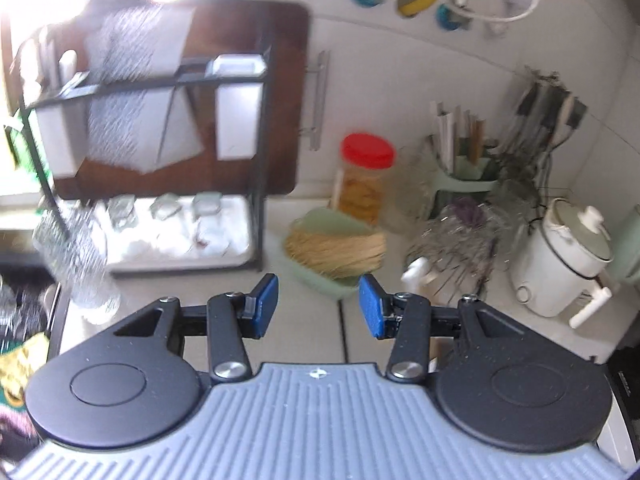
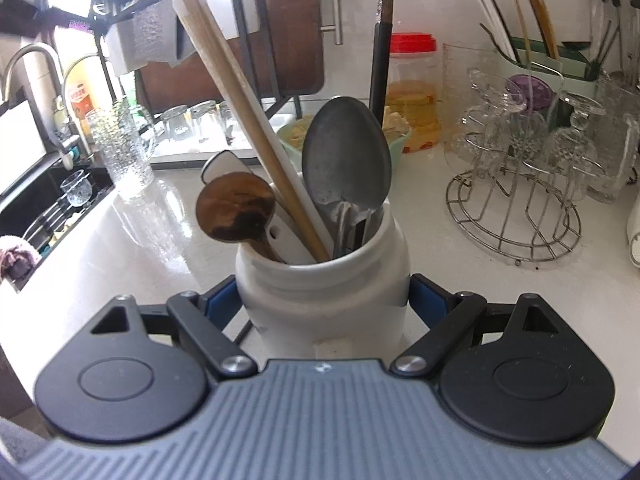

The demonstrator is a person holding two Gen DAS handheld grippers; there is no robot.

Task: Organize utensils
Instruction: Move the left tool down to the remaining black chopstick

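Observation:
A white ceramic jar [image 2: 320,280] stands on the white counter close in front of the right wrist camera. My right gripper [image 2: 323,300] is shut on it, a blue pad pressed to each side. In the jar stand a grey metal spoon [image 2: 346,152], a dark wooden spoon [image 2: 236,208], long pale wooden handles [image 2: 240,120], a white spatula [image 2: 224,164] and a black handle [image 2: 382,40]. My left gripper [image 1: 318,304] hangs open over the counter with nothing between its blue pads. A green holder with chopsticks [image 1: 464,168] stands by the back wall.
Ahead of the left gripper are a green bowl of straw-coloured bristles [image 1: 336,248], a red-lidded jar [image 1: 366,176], a black dish rack [image 1: 160,120] and a white cooker [image 1: 560,264]. A wire rack of glasses [image 2: 516,200] stands right of the white jar, a glass mug [image 2: 124,148] and sink [image 2: 48,200] left.

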